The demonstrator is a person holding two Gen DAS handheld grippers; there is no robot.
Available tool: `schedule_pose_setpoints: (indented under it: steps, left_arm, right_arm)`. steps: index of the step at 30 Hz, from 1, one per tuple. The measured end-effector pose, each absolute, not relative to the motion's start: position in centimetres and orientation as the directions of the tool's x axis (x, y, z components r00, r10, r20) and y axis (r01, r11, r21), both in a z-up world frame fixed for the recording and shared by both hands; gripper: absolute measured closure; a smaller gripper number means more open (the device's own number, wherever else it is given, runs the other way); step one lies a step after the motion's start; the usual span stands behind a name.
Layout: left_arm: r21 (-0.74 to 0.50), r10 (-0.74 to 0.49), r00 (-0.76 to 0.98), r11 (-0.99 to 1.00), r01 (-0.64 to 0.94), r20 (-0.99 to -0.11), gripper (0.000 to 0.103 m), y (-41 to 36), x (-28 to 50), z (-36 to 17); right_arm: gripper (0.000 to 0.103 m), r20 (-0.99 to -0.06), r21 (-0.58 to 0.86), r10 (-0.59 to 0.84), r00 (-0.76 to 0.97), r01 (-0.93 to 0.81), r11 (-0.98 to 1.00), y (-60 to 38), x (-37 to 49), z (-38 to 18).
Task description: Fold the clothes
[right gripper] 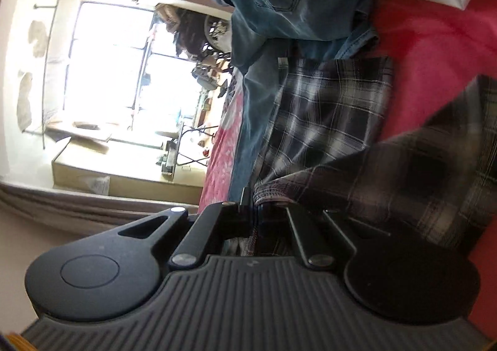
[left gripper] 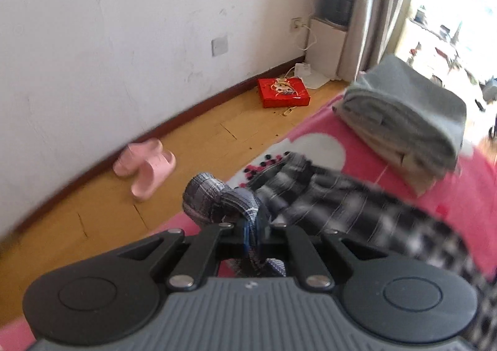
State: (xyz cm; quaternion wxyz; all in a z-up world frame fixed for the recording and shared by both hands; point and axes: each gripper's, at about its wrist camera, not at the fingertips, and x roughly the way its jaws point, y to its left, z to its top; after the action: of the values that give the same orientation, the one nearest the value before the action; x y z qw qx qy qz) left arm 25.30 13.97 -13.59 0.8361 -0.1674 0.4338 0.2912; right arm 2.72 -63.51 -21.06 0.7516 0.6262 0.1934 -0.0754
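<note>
Bedroom scene: white wall (left gripper: pixel 108 25), wooden floor (left gripper: pixel 202 139), bright window (right gripper: pixel 108 71) in right wrist view. Pink patterned bedspread (left gripper: pixel 459 192) covers the bed, runs along the floor edge. Plaid shirt (left gripper: pixel 341 205) lies spread on the bedspread, black-white check, partly blurred. Folded grey blanket pile (left gripper: pixel 403 115) sits on the bedspread just beyond the shirt. Denim jeans (right gripper: pixel 295 3) lie next to the shirt in right wrist view, touching its edge. Left gripper (left gripper: pixel 250 226) clenched on a bunched fold of the plaid shirt, cloth lifted above the fingers. Right gripper (right gripper: pixel 257 208) also clamped on shirt fabric, camera rolled sideways. On the floor: pink slippers (left gripper: pixel 146 167) near the wall, red box (left gripper: pixel 282 91) by the skirting board.
</note>
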Motion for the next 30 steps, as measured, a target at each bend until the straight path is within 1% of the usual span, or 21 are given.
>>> schedule_pose_setpoints:
  steps: [3,7,12,16,21,24,25,27,29,30]
  left_arm:
    - [-0.104,0.285,0.489,0.773,-0.626,-0.824,0.098,14.8,26.9,-14.5]
    - [-0.204,0.177,0.546,0.800,-0.565,-0.819,0.098,15.9,29.8,-16.6]
    - [-0.306,0.056,0.551,0.783,-0.542,-0.832,0.098,18.5,33.0,-20.6]
    - [-0.377,-0.047,0.547,0.774,-0.509,-0.836,0.098,20.3,35.1,-24.1]
    - [-0.408,-0.094,0.595,0.811,-0.420,-0.798,0.098,20.8,36.8,-25.8]
    - [-0.411,-0.124,0.608,0.838,-0.360,-0.784,0.097,20.8,37.4,-26.8]
    - [-0.418,-0.137,0.615,0.842,-0.340,-0.777,0.093,20.9,37.4,-27.1]
    - [-0.424,-0.156,0.630,0.854,-0.301,-0.761,0.091,21.1,37.3,-27.3]
    - [-0.448,-0.188,0.641,0.852,-0.270,-0.744,0.089,21.4,37.3,-27.3]
    - [-0.461,-0.205,0.646,0.850,-0.254,-0.736,0.083,21.6,37.3,-27.3]
  right_arm:
    - [0.102,-0.389,0.906,0.090,0.917,0.363,0.218,-63.2,4.3,-20.0]
    - [0.102,-0.405,0.888,0.028,0.914,0.386,0.252,-62.4,6.5,-18.6]
    - [0.102,-0.420,0.862,-0.051,0.906,0.416,0.291,-61.4,9.2,-16.7]
    - [0.102,-0.475,0.829,-0.101,0.874,0.483,0.280,-60.4,11.6,-16.5]
    - [0.102,-0.538,0.761,-0.171,0.826,0.562,0.324,-59.6,15.7,-17.2]
    - [0.102,-0.586,0.708,-0.175,0.791,0.605,0.365,-59.3,18.9,-18.7]
    - [0.101,-0.603,0.700,-0.159,0.782,0.614,0.366,-59.4,20.0,-19.6]
    - [0.098,-0.637,0.688,-0.113,0.762,0.629,0.362,-59.8,22.3,-21.7]
    - [0.091,-0.685,0.671,-0.024,0.729,0.642,0.371,-60.2,23.9,-23.4]
    - [0.072,-0.706,0.662,0.023,0.708,0.648,0.376,-60.4,24.6,-24.2]
